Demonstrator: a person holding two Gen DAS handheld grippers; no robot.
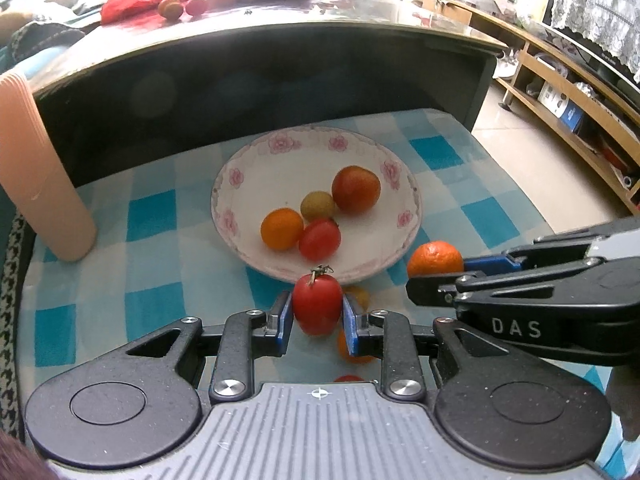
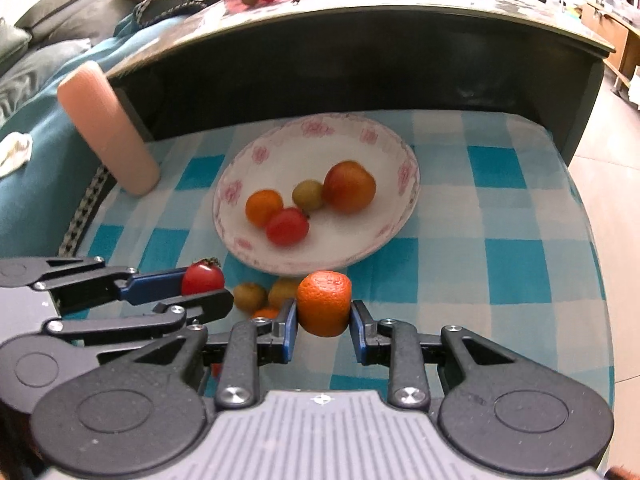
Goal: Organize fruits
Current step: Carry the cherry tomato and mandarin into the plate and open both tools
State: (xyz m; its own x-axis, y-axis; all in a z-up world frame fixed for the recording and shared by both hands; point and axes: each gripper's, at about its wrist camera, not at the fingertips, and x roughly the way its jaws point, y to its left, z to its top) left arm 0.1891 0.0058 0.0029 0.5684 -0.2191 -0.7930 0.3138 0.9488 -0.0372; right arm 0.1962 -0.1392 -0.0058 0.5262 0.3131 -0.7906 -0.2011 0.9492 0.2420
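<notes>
Left gripper pinches red tomato; right gripper pinches orange, both just short of plate. Loose fruits lie on checked cloth beneath. Plate holds four fruits. Pink roll stands far left.

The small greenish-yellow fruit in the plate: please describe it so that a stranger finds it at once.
Find the white plate with pink flowers on the blue checked cloth. Four fruits lie in it; the greenish-yellow fruit sits in the middle, against the big red-orange fruit. It is the smallest and the only dull olive one.
</notes>
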